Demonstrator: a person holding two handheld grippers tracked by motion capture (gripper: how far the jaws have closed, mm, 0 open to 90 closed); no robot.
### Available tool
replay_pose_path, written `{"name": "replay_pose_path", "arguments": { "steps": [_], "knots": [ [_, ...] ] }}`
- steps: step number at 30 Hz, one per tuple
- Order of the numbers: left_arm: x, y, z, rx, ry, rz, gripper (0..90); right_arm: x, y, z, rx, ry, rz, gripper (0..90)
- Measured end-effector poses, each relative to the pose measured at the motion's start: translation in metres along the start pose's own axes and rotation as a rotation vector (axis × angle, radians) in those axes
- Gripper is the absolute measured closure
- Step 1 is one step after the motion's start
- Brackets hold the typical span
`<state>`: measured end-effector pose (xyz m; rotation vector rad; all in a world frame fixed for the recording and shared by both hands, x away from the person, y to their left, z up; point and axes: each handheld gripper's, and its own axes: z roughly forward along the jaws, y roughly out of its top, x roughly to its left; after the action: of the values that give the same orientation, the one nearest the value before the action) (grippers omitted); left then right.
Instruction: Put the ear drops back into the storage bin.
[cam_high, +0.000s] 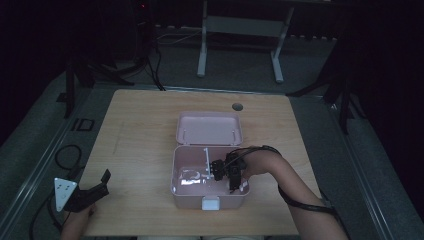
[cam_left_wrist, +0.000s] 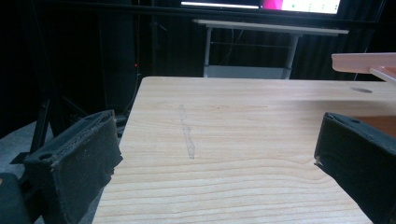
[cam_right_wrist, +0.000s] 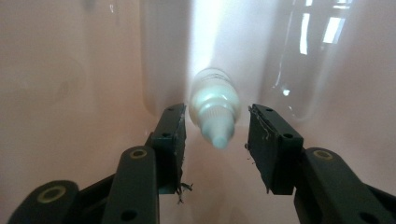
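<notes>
Your right gripper is down inside the open pink box, which sits in the middle of the table with its lid folded back. In the right gripper view a small white dropper bottle stands between the two black pads, tip toward the camera. The jaws are parted a little wider than the bottle and neither pad presses on it: there is a slim gap on each side, so nothing is gripped right now. The bottle rests against the pale wall of the box, in the right-hand part beside the divider.

Your left gripper waits at the near left corner of the table, well apart from the box, jaws wide apart with bare wood between them.

The step looks like the handover point at the bottle: either just set down or about to be picked up, and the pictures do not settle which. If you mean to lift it, centre the pads on the wider body below the neck, close evenly, then rise straight so the tip clears the box wall
</notes>
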<state>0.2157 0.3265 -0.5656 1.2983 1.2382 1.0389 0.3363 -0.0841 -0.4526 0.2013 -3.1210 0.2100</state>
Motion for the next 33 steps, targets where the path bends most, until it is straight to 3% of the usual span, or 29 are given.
{"name": "replay_pose_path", "arguments": {
  "steps": [14, 20, 24, 31, 33],
  "knots": [
    [0.0, 0.0, 0.0, 0.0, 0.001, -0.001, 0.4, 0.007, -0.012, -0.042, -0.075, -0.072, 0.005, 53.2],
    [0.0, 0.0, 0.0, 0.001, 0.001, -0.002, 0.4, 0.005, -0.026, -0.053, -0.103, -0.086, 0.07, 39.6],
    [0.0, 0.0, 0.0, 0.002, 0.001, -0.003, 0.4, 0.005, -0.035, -0.059, -0.127, -0.129, 0.09, 37.1],
    [0.0, 0.0, 0.0, 0.003, 0.002, -0.002, 0.4, 0.005, -0.055, -0.065, -0.162, -0.114, 0.123, 20.3],
    [0.0, 0.0, 0.0, 0.003, 0.001, -0.002, 0.4, 0.005, -0.061, -0.066, -0.173, -0.106, 0.134, 19.7]
  ]
}}
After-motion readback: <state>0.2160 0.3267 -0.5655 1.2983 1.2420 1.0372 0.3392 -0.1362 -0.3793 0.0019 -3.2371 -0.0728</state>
